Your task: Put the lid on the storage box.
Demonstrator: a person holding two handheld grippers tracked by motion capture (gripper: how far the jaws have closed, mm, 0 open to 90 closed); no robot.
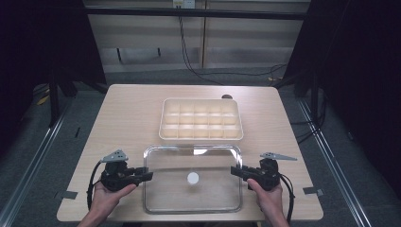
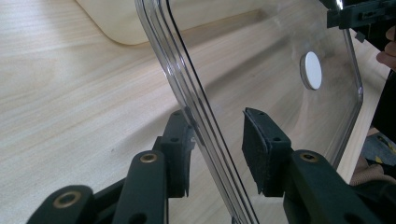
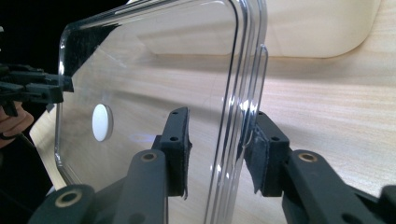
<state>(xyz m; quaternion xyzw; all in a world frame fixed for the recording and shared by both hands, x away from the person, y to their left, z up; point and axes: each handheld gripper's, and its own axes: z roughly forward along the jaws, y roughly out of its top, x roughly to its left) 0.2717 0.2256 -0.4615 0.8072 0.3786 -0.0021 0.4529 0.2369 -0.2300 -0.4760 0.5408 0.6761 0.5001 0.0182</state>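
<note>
Claws, left (image 1: 147,176) and right (image 1: 235,171), stood open astride the clear lid's (image 1: 208,189) edges; beyond them sat an empty divided tray (image 1: 202,135).

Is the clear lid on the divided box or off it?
Off. The clear lid lies near the table's front edge, apart from the uncovered divided box.

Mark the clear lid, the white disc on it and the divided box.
clear lid (image 1: 165,198), high view, its flat pane
white disc (image 1: 193,178), high view, its middle
divided box (image 1: 162,124), high view, its left rim
</note>
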